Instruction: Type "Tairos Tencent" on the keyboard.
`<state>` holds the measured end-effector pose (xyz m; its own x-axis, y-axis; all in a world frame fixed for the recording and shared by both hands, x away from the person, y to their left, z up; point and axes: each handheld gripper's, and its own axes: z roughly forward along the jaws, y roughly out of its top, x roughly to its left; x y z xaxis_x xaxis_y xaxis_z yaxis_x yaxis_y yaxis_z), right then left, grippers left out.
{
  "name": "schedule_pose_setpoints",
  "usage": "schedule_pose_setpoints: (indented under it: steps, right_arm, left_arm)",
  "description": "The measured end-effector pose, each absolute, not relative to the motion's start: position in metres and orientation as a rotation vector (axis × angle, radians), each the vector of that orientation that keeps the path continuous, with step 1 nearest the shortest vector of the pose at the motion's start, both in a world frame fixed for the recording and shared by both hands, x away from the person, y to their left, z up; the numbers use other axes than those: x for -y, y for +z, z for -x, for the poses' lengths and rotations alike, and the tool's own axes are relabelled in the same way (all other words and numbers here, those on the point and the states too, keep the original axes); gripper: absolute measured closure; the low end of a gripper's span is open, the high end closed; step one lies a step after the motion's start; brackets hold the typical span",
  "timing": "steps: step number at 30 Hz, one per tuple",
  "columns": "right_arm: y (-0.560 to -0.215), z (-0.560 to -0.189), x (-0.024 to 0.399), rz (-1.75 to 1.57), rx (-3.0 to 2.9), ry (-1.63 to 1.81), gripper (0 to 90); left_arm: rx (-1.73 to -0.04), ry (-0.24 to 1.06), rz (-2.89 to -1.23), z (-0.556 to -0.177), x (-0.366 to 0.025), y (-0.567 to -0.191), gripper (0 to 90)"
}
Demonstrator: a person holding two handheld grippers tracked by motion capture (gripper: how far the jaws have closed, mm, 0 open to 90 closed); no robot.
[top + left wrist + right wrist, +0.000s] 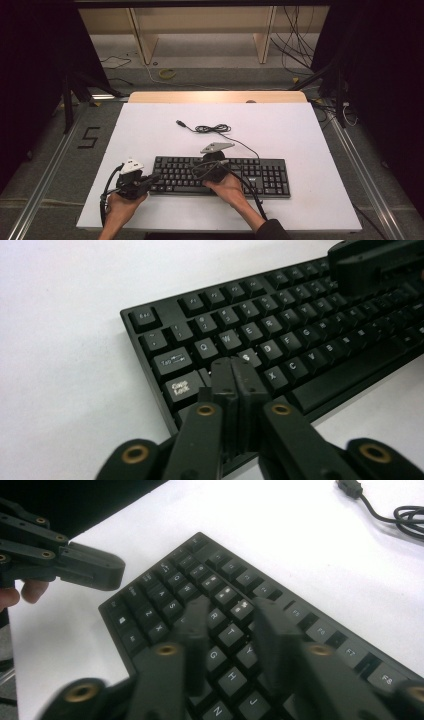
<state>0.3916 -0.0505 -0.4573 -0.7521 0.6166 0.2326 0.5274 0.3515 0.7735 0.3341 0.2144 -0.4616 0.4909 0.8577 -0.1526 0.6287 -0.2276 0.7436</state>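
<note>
Looking at: a black keyboard (220, 176) on a white table (300, 135), near the person's side, lying flat w/ its long side across the table.
Keyboard looks: dark all over, lots of small square keys w/ pale letters. Number pad at the right end in the high view.
Keys up close: in the left gripper view Tab, Caps Lock, Q, W, E, S, D, X, C show (260, 335). Long space bar sits along the near edge.
More keys: in the right gripper view R, T, G, H, J and the F-keys show (225, 605). Letters are a bit blurry there.
Cord: thin black cable (212, 129) runs from the keyboard's back edge, w/ a small coil and a plug at the end, lying on the table behind the keyboard.
Left gripper (150, 180): at the keyboard's left end. Jaws are pressed together w/ nothing between them. The tip (237, 377) is right over the keys near A and S; can't tell if it touches them.
Right gripper (212, 167): over the middle of the keyboard. Jaws stand a bit apart, a narrow gap, holding nothing (230, 625). Keys show thru the gap.
Hands: left hand (120, 205) and right hand (230, 190) come in from the near edge, each around its gripper.
Floor: grey, w/ a black "5" mark (89, 137) left of the table.
</note>
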Motion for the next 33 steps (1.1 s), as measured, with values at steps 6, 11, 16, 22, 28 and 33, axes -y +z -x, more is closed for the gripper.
schedule_pose_setpoints:
  steps: [6,11,16,22,28,33]
  right_arm:
    - [-0.461,-0.394,0.043,-1.063,-2.512,1.329,89.3]
    - [-0.465,-0.397,0.037,-1.068,-2.530,1.295,90.0]
    - [-0.468,-0.400,0.030,-1.068,-2.543,1.269,90.0]
    - [-0.470,-0.401,0.022,-1.067,-2.558,1.233,90.0]
    - [-0.474,-0.403,0.020,-1.076,-2.565,1.199,90.0]
    - [-0.475,-0.404,0.020,-1.079,-2.563,1.179,90.0]
  left_arm:
    - [-1.240,0.340,-1.979,-0.337,-0.215,-0.466,88.7]
    - [-1.246,0.332,-1.988,-0.338,-0.215,-0.467,88.7]
    - [-1.252,0.331,-1.995,-0.339,-0.215,-0.468,88.8]
    - [-1.262,0.325,-2.001,-0.340,-0.215,-0.469,88.7]
    - [-1.267,0.319,-2.015,-0.341,-0.214,-0.471,88.8]
    - [-1.268,0.313,-2.029,-0.342,-0.213,-0.473,88.8]
